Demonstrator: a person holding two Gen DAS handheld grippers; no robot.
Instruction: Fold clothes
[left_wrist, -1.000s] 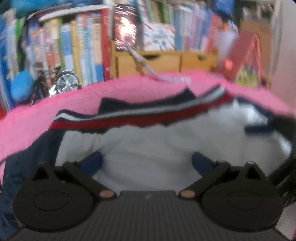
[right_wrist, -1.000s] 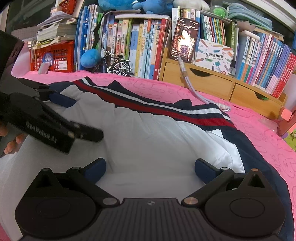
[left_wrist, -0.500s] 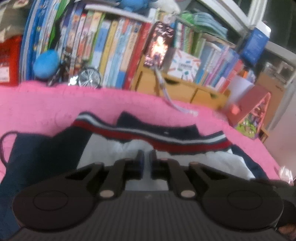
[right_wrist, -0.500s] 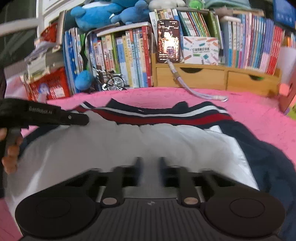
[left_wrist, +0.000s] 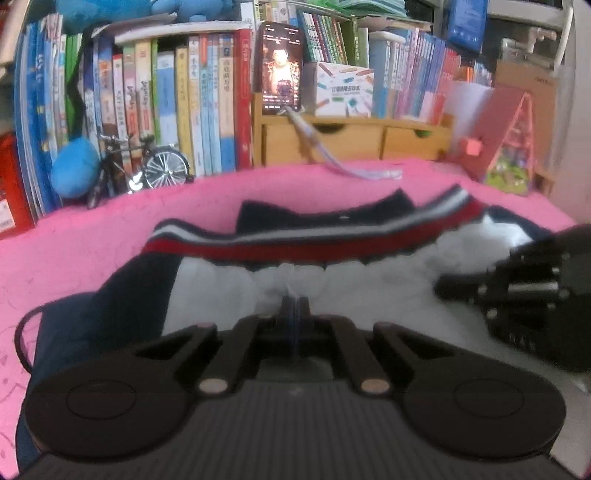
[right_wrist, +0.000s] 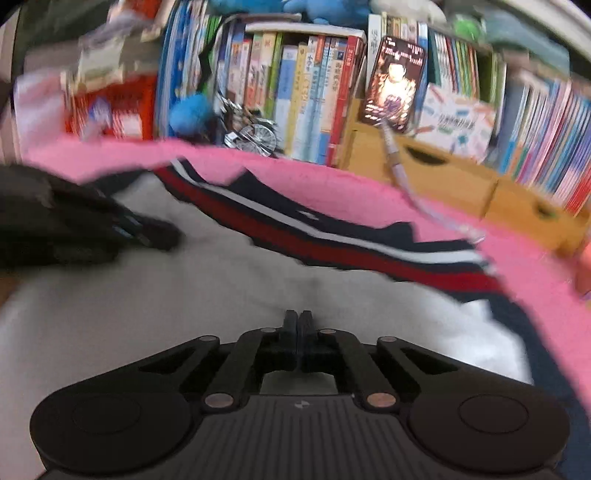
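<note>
A white shirt (left_wrist: 369, 295) with navy sleeves and a red, white and navy striped band (left_wrist: 295, 242) lies spread on a pink blanket (left_wrist: 92, 240). My left gripper (left_wrist: 294, 303) is shut on the shirt, and the white cloth puckers at its tips. The right gripper's black body (left_wrist: 524, 295) rests on the cloth to the right. In the right wrist view the shirt (right_wrist: 184, 295) fills the foreground. My right gripper (right_wrist: 297, 318) is shut on its white cloth, with a crease running up from the tips. The left gripper's body (right_wrist: 92, 229) lies at the left.
Behind the blanket stand rows of books (left_wrist: 166, 103), a lit phone (left_wrist: 282, 66) on wooden drawers (left_wrist: 351, 140), a model bicycle (left_wrist: 147, 166) and a blue plush ball (left_wrist: 74, 170). A cable (left_wrist: 351, 170) trails onto the blanket. A red crate (right_wrist: 110, 107) stands at the far left.
Both grippers stood wide open over the white cloth a second ago. Both have since shut and pinched it. The right wrist view has tilted and blurred.
</note>
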